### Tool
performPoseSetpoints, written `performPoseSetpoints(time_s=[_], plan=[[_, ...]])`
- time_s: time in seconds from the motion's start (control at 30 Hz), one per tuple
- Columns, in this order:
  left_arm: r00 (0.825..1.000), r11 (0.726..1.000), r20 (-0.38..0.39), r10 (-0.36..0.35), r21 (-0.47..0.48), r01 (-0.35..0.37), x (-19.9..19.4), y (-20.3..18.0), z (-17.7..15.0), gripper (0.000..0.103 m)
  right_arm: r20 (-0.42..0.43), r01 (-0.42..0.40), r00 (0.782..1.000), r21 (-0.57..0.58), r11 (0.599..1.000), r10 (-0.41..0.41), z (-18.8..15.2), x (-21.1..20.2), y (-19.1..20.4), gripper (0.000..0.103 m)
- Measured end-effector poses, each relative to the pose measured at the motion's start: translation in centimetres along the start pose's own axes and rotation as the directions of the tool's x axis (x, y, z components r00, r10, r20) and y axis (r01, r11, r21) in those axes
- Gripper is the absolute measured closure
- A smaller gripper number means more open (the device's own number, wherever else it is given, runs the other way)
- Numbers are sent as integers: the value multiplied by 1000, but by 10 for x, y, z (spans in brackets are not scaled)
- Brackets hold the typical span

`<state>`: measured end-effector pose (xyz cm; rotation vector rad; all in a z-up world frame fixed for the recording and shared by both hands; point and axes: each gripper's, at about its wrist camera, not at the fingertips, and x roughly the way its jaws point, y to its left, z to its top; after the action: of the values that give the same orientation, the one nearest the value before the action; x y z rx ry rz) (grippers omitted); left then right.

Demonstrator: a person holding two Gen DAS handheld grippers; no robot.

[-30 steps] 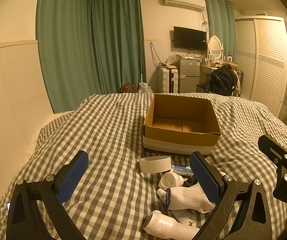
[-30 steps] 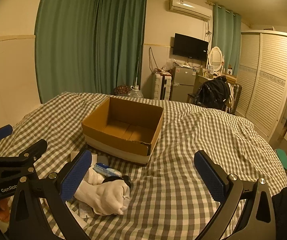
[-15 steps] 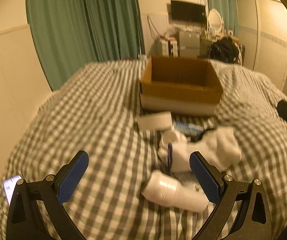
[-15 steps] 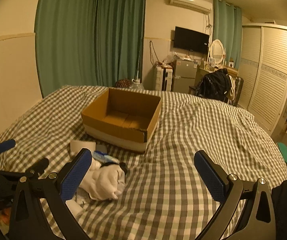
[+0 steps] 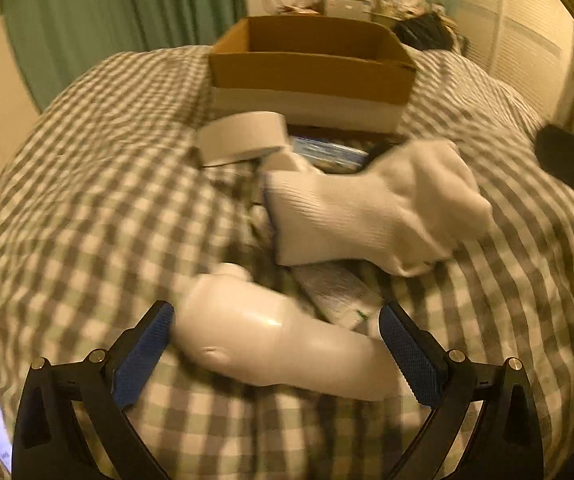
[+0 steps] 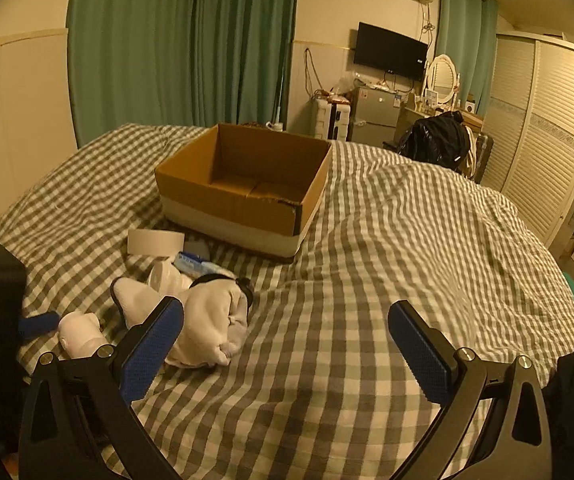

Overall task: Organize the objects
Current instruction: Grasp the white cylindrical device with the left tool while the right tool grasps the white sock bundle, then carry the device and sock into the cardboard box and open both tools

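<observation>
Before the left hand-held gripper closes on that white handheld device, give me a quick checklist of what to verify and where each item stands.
1. Left hand-held gripper open wide enough: ok, the jaws stand apart on either side of the white handheld device.
2. Device between the pads: ok, though it lies at a slant across the gap.
3. Nothing else in the grasp: cannot tell, a flat packet lies just beyond the device and the view is blurred.
4. Rolled white socks out of the way: ok, farther off.
5. Cardboard box open and has room: ok, its visible floor is bare.
6. Right hand-held gripper free: ok, open over bare checked bedding.
</observation>
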<state>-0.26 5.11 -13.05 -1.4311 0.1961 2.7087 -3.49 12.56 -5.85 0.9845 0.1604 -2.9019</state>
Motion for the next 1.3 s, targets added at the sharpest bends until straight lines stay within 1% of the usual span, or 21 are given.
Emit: performPoseSetpoints(time_s=[0.03, 0.1, 0.13, 0.17, 0.2, 0.27, 0.3, 0.37, 0.47, 0.57, 0.63, 0.67, 0.7, 0.73, 0.77, 0.83, 0.9, 1.0, 1.1, 1.2, 1.3], plan=[[1000, 1000, 6, 5, 15, -5, 1, -3, 0, 0, -5, -2, 1000, -2, 1000, 2, -1, 1, 1, 0], [1000, 1000, 13, 1, 3, -1, -1, -1, -2, 17, -10, -2, 1000, -6, 1000, 2, -1, 3, 2, 0], [1000, 1000, 20, -3, -21, 3, -2, 4, -2, 22, -12, -3, 1000, -6, 1000, 3, -1, 3, 2, 0], [999, 999, 30, -10, -46, 11, -6, 10, 0, 34, -14, -4, 1000, -5, 1000, 4, -1, 4, 2, 0], [999, 997, 43, -27, -73, 30, -9, 16, 1, 40, -15, -6, 1000, -4, 1000, 5, -1, 4, 2, 0], [997, 992, 51, -57, -106, 62, -15, 27, 6, 43, -24, -11, 1000, -1, 1000, 11, -1, 7, 2, 0], [997, 992, 62, -55, -108, 62, -19, 30, 8, 44, -30, -16, 999, 0, 1000, 16, -1, 9, 1, 0], [996, 996, 84, -25, -83, 32, -25, 32, 11, 44, -47, -26, 999, -1, 1000, 26, -2, 15, 3, 2], [992, 997, 130, -1, -74, 10, -36, 36, 19, 44, -83, -67, 994, -10, 998, 66, 0, 28, 10, 10], [985, 997, 168, 44, -72, -32, -41, 44, 29, 44, -126, -131, 984, -26, 991, 127, 1, 46, 22, 19], [981, 996, 184, 68, -77, -55, -43, 49, 35, 44, -173, -164, 973, -48, 985, 153, 1, 60, 32, 32], [979, 995, 189, 77, -81, -63, -43, 53, 38, 44, -200, -177, 966, -58, 983, 162, 0, 68, 37, 36], [978, 994, 190, 82, -83, -68, -42, 56, 40, 44, -214, -188, 962, -63, 980, 170, -1, 73, 41, 44], [978, 994, 191, 88, -86, -73, -42, 58, 42, 44, -232, -202, 956, -70, 977, 181, -3, 78, 45, 47], [977, 993, 192, 93, -92, -76, -42, 61, 44, 44, -237, -200, 955, -81, 976, 177, -5, 80, 47, 49], [976, 992, 196, 95, -99, -76, -43, 65, 47, 44, -227, -182, 962, -107, 978, 154, -8, 78, 50, 60], [974, 992, 205, 100, -102, -80, -47, 66, 49, 44, -212, -186, 964, -111, 976, 159, -8, 73, 50, 65], [969, 992, 230, 95, -98, -74, -58, 66, 51, 44, -174, -176, 972, -112, 978, 155, -5, 62, 48, 68], [962, 993, 259, 91, -94, -68, -68, 66, 63, 44, -124, -162, 981, -117, 980, 148, 6, 47, 45, 69], [953, 994, 291, 86, -89, -63, -78, 67, 79, 44, -57, -135, 990, -124, 983, 129, 23, 29, 38, 69], [943, 995, 324, 77, -81, -54, -86, 68, 100, 45, -2, -116, 993, -122, 986, 117, 48, 15, 28, 70]])
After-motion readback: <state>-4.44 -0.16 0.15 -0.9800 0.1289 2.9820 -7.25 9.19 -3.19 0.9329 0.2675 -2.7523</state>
